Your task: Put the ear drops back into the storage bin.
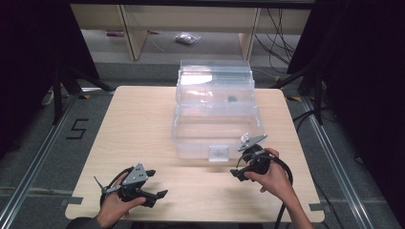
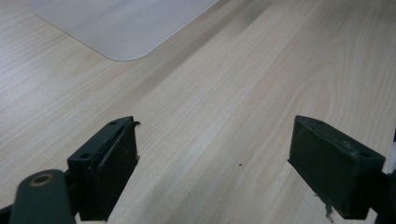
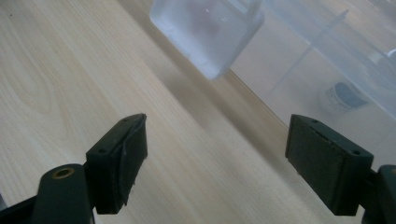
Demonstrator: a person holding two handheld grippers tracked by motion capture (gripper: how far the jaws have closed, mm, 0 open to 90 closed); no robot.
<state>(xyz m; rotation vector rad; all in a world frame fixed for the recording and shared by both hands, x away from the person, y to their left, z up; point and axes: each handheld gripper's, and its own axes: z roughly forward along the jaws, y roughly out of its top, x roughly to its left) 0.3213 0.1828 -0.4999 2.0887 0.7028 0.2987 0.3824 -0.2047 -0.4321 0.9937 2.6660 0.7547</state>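
On the wooden table (image 1: 143, 124) stands a clear plastic box (image 1: 215, 119) in the middle, its front latch (image 1: 219, 153) facing the person. The right gripper (image 1: 237, 172) is held just at 5 o'clock from the latch, near it but not touching; its jaws are spread wide with only table between them. The left gripper (image 1: 160, 183) rests at 7 o'clock from the box, well apart, its jaws also spread wide over bare wood.
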